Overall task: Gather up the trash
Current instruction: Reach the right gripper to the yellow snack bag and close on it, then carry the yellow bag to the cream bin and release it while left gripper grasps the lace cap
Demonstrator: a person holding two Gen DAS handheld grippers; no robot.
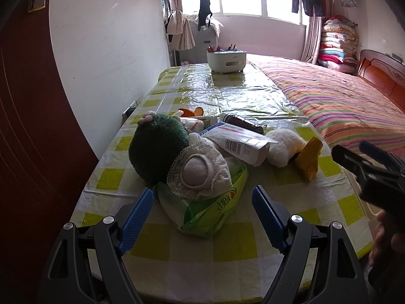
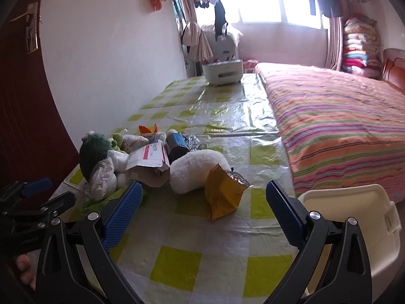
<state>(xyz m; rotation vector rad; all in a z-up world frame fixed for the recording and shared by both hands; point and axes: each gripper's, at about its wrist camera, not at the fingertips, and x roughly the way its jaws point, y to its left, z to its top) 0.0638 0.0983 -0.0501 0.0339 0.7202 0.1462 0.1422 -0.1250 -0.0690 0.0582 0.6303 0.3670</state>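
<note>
Trash lies heaped mid-desk; both grippers gape empty; the right gripper (image 2: 202, 202) faces the yellow pouch (image 2: 224, 193) just ahead, so close squarely on its crumpled top, then carry right to the bin (image 2: 359, 202); left gripper (image 1: 202, 210) straddles the green bag (image 1: 210, 210).

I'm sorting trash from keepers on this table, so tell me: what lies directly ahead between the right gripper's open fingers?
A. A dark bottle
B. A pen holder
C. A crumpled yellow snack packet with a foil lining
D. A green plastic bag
C: in the right wrist view the yellow snack packet lies on the checked tablecloth just ahead of the open right gripper, beside the white plush toy.
</note>
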